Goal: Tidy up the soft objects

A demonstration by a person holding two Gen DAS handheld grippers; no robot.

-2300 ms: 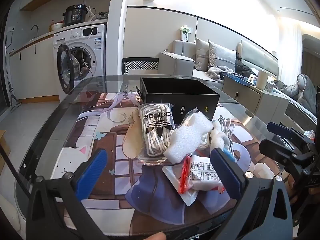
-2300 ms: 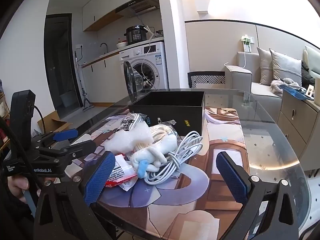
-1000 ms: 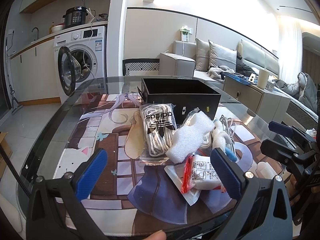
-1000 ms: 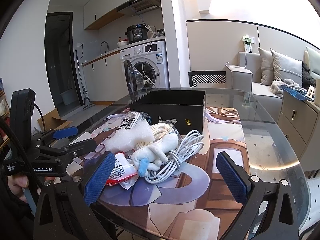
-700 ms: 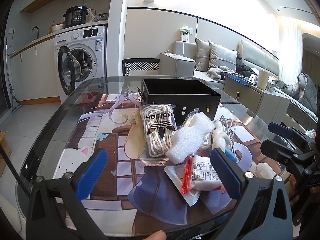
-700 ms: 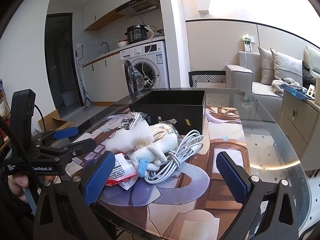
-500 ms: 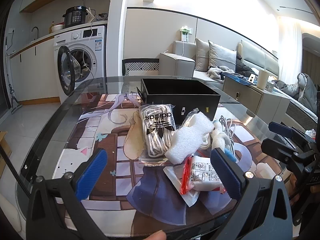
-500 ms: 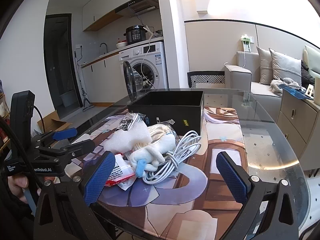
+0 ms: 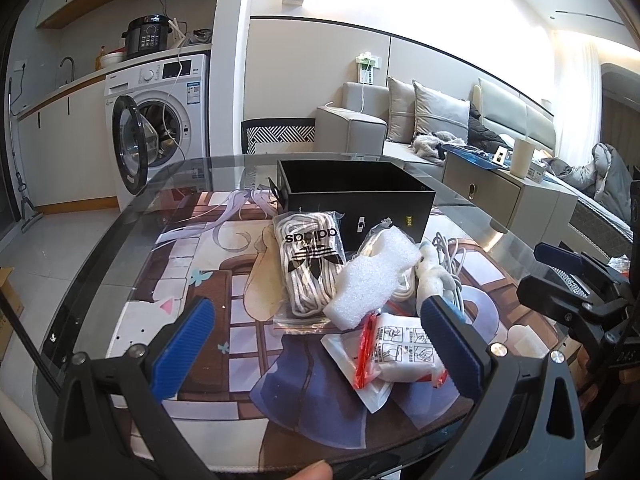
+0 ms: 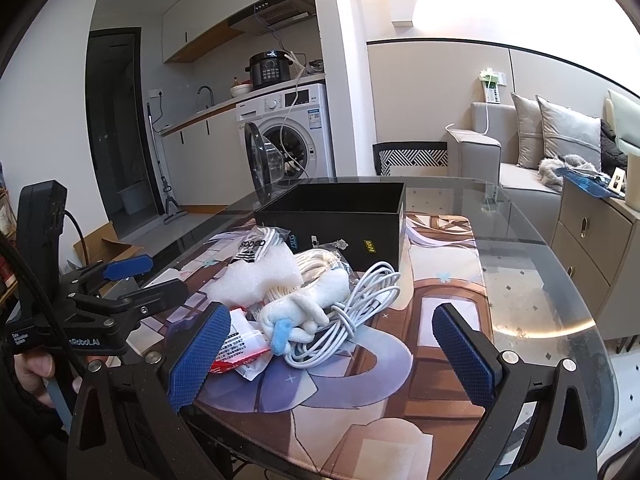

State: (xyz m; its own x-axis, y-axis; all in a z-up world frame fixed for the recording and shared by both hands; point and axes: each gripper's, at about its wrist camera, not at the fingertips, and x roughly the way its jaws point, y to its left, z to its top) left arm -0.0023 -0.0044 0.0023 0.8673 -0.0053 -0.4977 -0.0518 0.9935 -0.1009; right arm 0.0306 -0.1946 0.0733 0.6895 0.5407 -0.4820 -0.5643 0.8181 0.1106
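Left gripper (image 9: 316,338): 1 unit; both blue-padded fingers spread wide, nothing between them; held at the near table edge, short of the pile.
Right gripper (image 10: 332,350): 1 unit; jaws wide apart, empty; held at the near edge, right of the left gripper.
Glass table (image 9: 100,264): 1; round top with a printed cartoon mat (image 9: 208,292) under the pile.
Red-striped packets (image 9: 400,346): 2 can be told apart, overlapping, nearest item of the pile; white with printed panels, lying flat on the mat.
White foam block (image 9: 370,276): 1; just behind the packets, resting on the cords.
Plush toy (image 10: 298,314): 1; white with a blue tip, lying on the white cable coil.
White cable coil (image 10: 360,300): 1 loose bundle, right side of the pile, touching the plush toy.
Bagged white rope (image 9: 310,262): 1 clear bag with an adidas logo, left side of the pile, its far end against the box.
Second white cord bundle (image 10: 320,268): 1; in clear wrap, between the foam block and the box.
Black box (image 9: 356,200): 1; open top, upright, directly behind the pile; interior contents cannot be told.
Washing machine (image 9: 160,120): 1; beyond the table, door open.
Sofa (image 9: 432,120): 1; far right, with 2 grey cushions.
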